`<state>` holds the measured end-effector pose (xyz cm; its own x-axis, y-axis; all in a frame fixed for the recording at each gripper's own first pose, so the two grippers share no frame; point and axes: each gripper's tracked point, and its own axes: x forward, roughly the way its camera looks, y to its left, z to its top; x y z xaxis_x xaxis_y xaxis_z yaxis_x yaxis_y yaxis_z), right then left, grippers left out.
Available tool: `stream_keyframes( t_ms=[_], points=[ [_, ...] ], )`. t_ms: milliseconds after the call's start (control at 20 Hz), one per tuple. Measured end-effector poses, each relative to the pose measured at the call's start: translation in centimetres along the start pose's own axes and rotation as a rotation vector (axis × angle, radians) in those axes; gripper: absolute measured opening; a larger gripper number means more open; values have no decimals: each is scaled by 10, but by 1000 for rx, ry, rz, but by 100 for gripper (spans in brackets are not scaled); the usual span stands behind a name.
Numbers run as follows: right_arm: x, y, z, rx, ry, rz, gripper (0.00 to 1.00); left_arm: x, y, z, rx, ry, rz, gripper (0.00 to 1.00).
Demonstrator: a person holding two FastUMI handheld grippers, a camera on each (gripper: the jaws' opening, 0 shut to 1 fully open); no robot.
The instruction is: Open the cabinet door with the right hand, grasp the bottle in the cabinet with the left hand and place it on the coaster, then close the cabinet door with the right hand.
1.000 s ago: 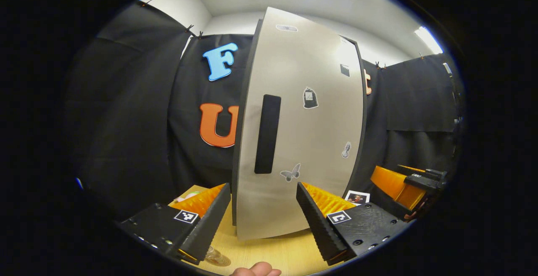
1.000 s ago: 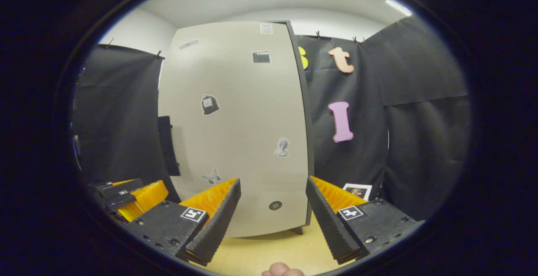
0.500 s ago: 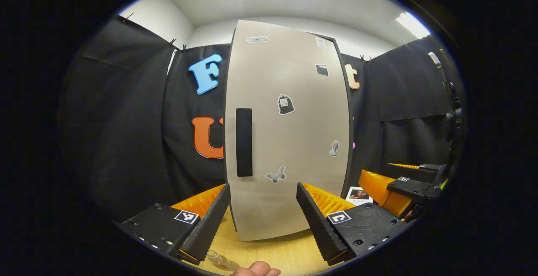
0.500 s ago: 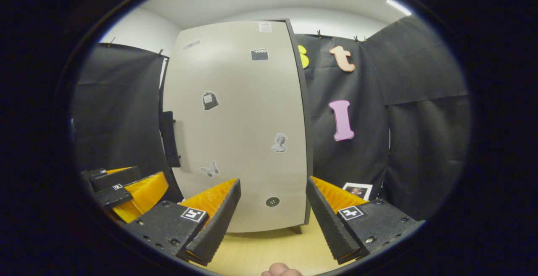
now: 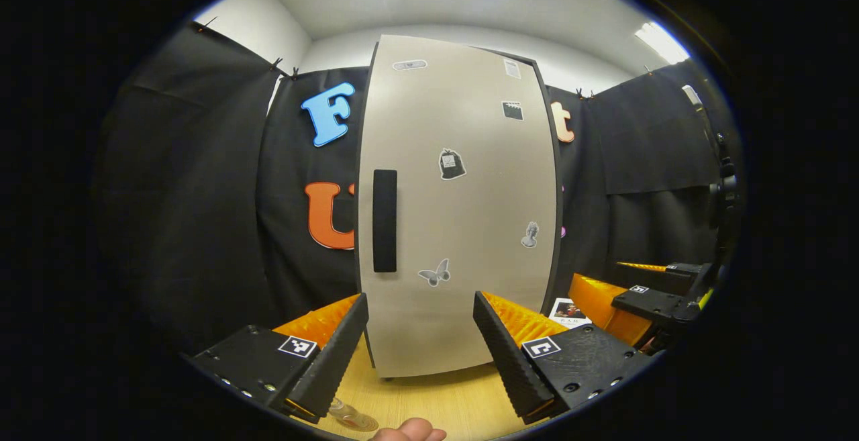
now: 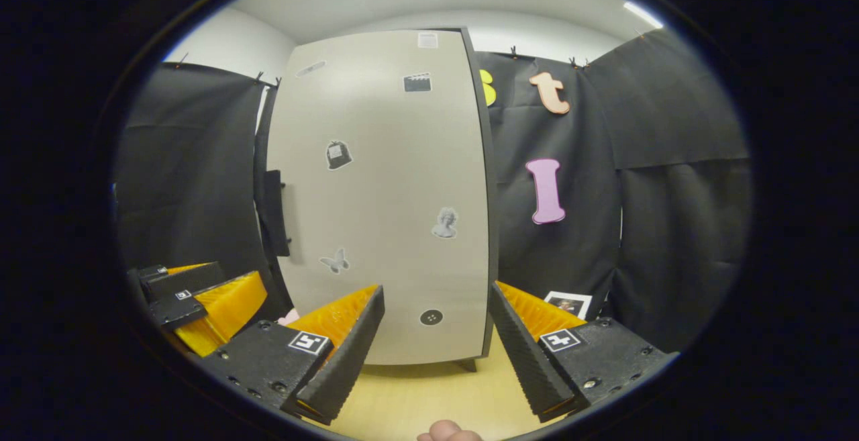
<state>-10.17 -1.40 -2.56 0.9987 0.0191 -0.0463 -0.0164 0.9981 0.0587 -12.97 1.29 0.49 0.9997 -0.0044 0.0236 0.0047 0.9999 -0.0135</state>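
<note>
1. The cabinet door [image 5: 463, 206] stands upright on the wooden table [image 5: 436, 401], closed flush as far as the left gripper view shows; its dark handle [image 5: 384, 221] runs vertically near the door's left edge.
2. The left gripper [image 5: 421, 347] hovers in front of the door's lower part, its two fingers spread wide apart with nothing between them.
3. The right gripper [image 6: 436, 344] is near the door's lower right corner, fingers likewise wide apart and empty; in the left gripper view it [image 5: 644, 297] appears at the far right.
4. A clear glassy object [image 5: 349, 416], possibly the bottle on the coaster, lies at the near edge under the left finger; the view is too cropped to be sure.
5. A small photo card [image 6: 567, 305] lies on the table right of the cabinet.
</note>
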Motion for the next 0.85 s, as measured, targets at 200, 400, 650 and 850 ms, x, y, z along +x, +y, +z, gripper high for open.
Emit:
stream_keyframes(
  t_ms=[200, 400, 650, 850],
  points=[
    [0, 1, 1, -11, 3, 6, 95, 1, -1, -2, -8, 4, 4, 95],
    [-3, 2, 1, -16, 3, 9, 99, 0, 0, -1, -3, 5, 0, 95],
    [-6, 5, 2, -18, 6, 19, 99, 1, 1, -1, -4, 2, 3, 95],
    [-11, 11, 9, -29, -19, 32, 99, -1, 2, 1, 6, -4, -2, 95]
  ],
)
